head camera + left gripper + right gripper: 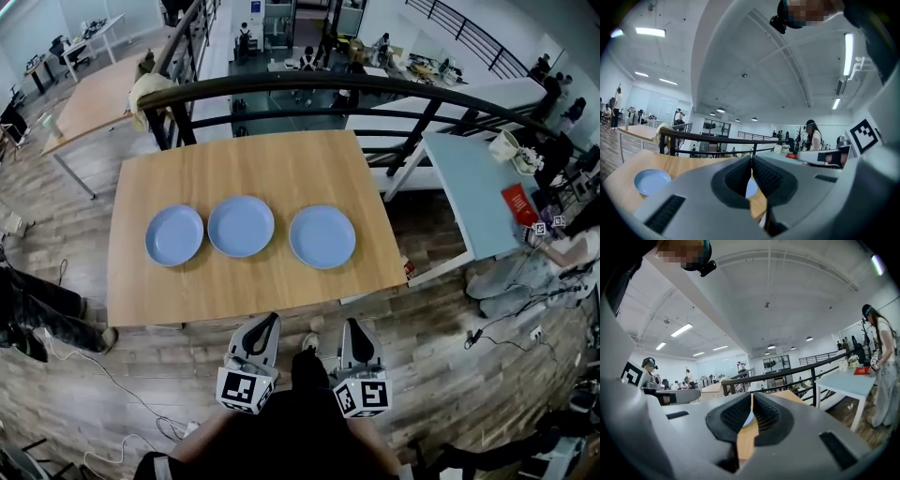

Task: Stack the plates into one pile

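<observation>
Head view: blue left plate [174, 235], middle plate [241, 226] and right plate [322, 237] in a row, none stacked yet.
They're lying flat around the middle of the wooden surface [281, 159], left two almost touching, right one a little further off. Left tongs [269, 322] and right tongs [353, 324] are just off the near edge over the plank floor [450, 375], side by side, both pinched closed with nothing in them, tips aimed toward the plates.
</observation>
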Action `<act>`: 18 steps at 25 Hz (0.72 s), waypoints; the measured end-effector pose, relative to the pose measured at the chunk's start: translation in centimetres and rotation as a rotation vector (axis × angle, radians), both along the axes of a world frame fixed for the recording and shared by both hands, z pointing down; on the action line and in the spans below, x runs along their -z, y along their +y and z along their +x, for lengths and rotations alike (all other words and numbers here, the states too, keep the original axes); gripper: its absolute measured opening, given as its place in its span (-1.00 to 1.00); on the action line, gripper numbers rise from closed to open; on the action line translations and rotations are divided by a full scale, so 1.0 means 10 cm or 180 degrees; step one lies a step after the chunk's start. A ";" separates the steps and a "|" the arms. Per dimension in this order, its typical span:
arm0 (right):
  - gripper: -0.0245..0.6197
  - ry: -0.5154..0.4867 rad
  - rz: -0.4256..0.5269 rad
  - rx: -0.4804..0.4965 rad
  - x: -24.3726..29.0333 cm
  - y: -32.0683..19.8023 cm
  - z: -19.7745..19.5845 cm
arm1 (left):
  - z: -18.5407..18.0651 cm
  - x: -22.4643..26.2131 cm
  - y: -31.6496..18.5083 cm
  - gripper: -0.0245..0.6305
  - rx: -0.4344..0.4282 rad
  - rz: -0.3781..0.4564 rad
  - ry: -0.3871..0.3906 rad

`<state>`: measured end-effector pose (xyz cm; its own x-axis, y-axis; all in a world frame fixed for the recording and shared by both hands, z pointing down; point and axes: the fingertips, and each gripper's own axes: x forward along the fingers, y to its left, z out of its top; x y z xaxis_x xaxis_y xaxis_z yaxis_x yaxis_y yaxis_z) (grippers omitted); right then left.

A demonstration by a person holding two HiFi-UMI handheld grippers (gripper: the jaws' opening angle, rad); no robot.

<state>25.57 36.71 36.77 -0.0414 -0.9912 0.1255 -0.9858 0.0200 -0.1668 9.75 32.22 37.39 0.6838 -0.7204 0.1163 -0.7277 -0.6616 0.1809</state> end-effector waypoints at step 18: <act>-0.81 -0.0061 -0.0137 0.0493 -0.20 -0.91 0.97 | 1.02 -0.21 -0.80 -0.85 0.0381 -0.0278 -0.0078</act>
